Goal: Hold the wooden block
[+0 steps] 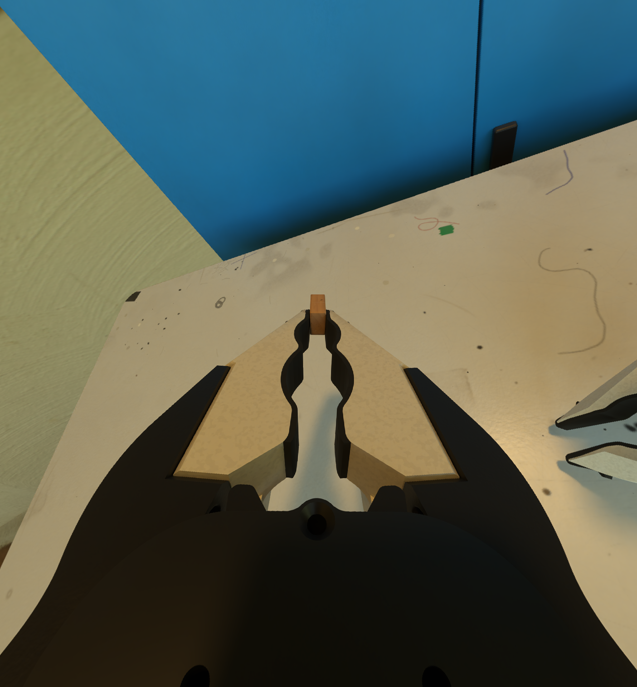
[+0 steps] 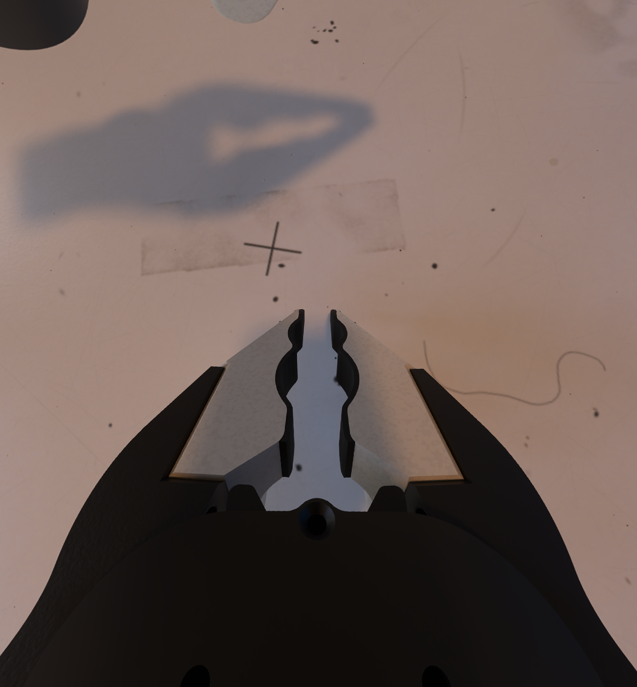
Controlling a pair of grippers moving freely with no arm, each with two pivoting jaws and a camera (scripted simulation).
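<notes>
**Left gripper grasping the block above a table corner**

The left gripper (image 1: 317, 316) points forward and downward over the corner of the table (image 1: 439, 297), its fingertips (image 1: 305, 316) clenched on the wooden block (image 1: 317, 314), which stands upright between them with its top protruding beyond the tips. The right gripper (image 2: 317, 314) faces steeply down at the tabletop, its fingers parted by a narrow gap and grasping nothing; it also appears at the right edge of the left wrist view. Ahead of it lie a drawn cross (image 2: 272, 248) and a gripper-shaped shadow (image 2: 183, 156). A blue cabinet (image 1: 309, 111) stands beyond the table.
</notes>
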